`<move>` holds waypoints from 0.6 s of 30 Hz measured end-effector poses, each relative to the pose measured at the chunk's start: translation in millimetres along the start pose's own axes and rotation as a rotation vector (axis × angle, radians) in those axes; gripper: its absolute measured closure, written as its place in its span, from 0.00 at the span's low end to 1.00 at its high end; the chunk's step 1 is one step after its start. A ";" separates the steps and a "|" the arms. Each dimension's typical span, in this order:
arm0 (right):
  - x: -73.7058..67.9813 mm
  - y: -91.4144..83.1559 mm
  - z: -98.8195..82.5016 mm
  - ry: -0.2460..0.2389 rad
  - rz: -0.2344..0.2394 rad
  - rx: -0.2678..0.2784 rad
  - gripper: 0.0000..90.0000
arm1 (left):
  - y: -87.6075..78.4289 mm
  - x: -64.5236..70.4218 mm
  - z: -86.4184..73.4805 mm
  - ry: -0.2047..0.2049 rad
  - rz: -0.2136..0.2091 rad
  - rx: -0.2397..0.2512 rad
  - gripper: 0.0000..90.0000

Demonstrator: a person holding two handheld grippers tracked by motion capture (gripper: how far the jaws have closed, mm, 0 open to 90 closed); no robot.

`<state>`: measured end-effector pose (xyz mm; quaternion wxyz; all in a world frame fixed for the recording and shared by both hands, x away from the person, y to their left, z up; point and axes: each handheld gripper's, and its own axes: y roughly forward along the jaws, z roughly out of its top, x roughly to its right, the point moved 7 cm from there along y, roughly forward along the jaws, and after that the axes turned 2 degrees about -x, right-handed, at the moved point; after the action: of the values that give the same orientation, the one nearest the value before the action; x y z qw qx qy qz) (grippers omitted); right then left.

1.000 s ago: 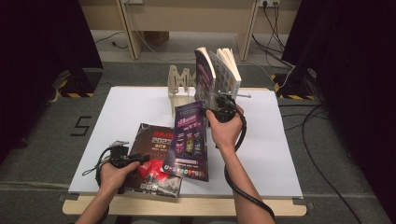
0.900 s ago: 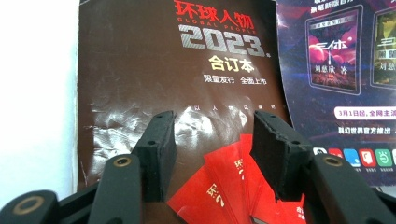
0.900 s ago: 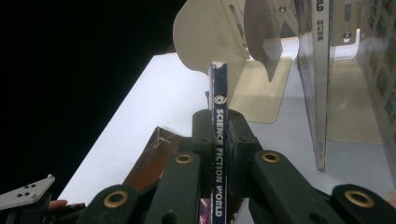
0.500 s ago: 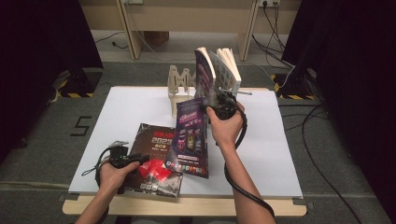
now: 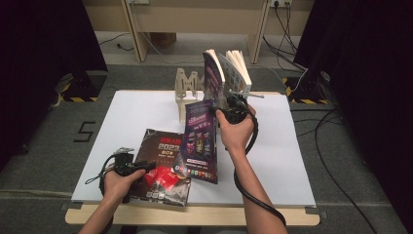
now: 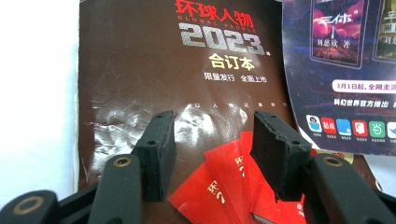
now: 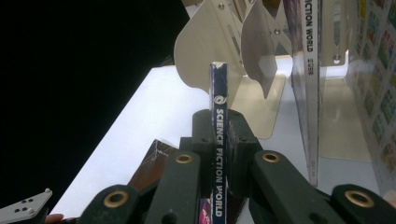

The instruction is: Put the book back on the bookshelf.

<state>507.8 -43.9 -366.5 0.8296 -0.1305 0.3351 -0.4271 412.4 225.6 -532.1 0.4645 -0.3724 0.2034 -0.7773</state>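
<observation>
Basically a thin softcover job. Right gripper [image 7: 218, 154] clamped on the spine of the Science Fiction World magazine [image 5: 200, 139], held up on edge just in front of the wooden rack [image 5: 187, 87], lower corner over the brown 2023 magazine [image 5: 160, 163]. Light, floppy; likely to sag or fan open if pinched anywhere but the spine. Glossy cover, so probably slippery under the pads. Spine grip looks like the right call: stiffest line, keeps pages together. Best kept vertical going into a free slot, or bottom edge could catch on a divider [image 7: 212, 46].

Left gripper [image 6: 212, 144] with jaws standing apart, nothing between them, hovering low over the brown 2023 magazine, which lies flat near the table's front edge. Creased, shiny cover; red printed fan near the pads. Flat on the board, so hard to get a jaw under without sliding it to the edge.

Two more books [image 5: 226, 73] already standing in the rack, leaning a bit.

White tabletop [image 5: 292, 161], smooth, matte, low friction probably. Grey carpet floor, cables [image 5: 336, 141] around, dark curtains both sides, wooden furniture legs behind.
</observation>
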 end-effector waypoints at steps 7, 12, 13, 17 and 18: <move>-1.0 -2.5 7.3 -0.005 -0.005 0.021 0.94 | -0.8 0.1 1.1 0.001 0.001 0.001 0.54; -1.7 -4.9 14.8 -0.015 -0.016 0.044 0.94 | -0.1 -0.9 0.0 -0.003 0.001 -0.002 0.54; -1.3 -5.7 16.1 -0.019 -0.021 0.052 0.94 | -0.3 -0.6 0.3 -0.004 0.001 -0.001 0.54; -2.1 -6.7 18.4 -0.024 -0.025 0.062 0.94 | 0.1 0.1 1.0 -0.002 -0.005 0.003 0.54; -2.4 -6.4 18.8 -0.025 -0.027 0.062 0.94 | 0.1 0.2 0.9 -0.002 -0.005 0.002 0.54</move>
<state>515.4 -47.1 -348.3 0.8316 -0.1145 0.3093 -0.4468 413.1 225.4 -531.5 0.4632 -0.3731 0.2010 -0.7784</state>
